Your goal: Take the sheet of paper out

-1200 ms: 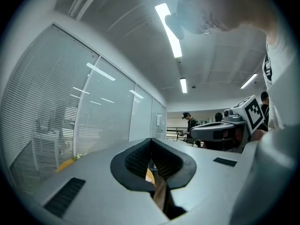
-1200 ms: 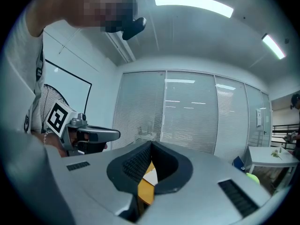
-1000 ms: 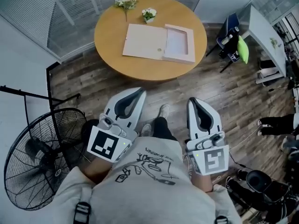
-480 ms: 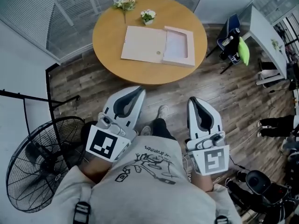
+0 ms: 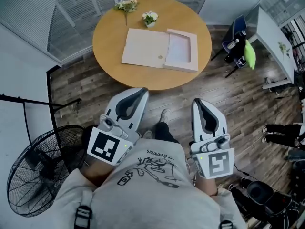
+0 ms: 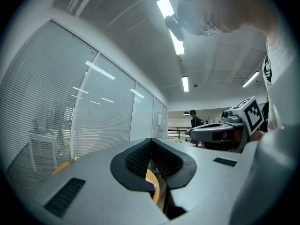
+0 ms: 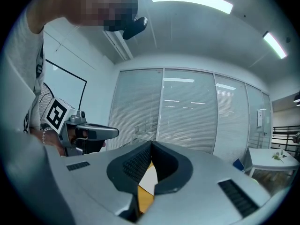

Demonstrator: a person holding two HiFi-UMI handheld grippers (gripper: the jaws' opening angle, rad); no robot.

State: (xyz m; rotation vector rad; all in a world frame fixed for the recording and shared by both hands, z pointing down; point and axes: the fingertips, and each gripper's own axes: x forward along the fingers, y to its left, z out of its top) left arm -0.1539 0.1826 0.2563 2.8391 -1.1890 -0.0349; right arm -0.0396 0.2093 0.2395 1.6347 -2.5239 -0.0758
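Left gripper [image 5: 142, 93] and right gripper [image 5: 197, 104] closed on nothing, lower centre; sheet of paper [image 5: 180, 46] lies in open box [image 5: 145, 46] on bench [image 5: 107, 37], upper centre; best to part one gripper early, pinch sheet's edge only.

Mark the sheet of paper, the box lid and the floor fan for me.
sheet of paper [image 5: 180, 46], head view, middle of the pale sheet.
box lid [image 5: 144, 46], head view, centre of the flat flap.
floor fan [image 5: 37, 175], head view, wire guard.
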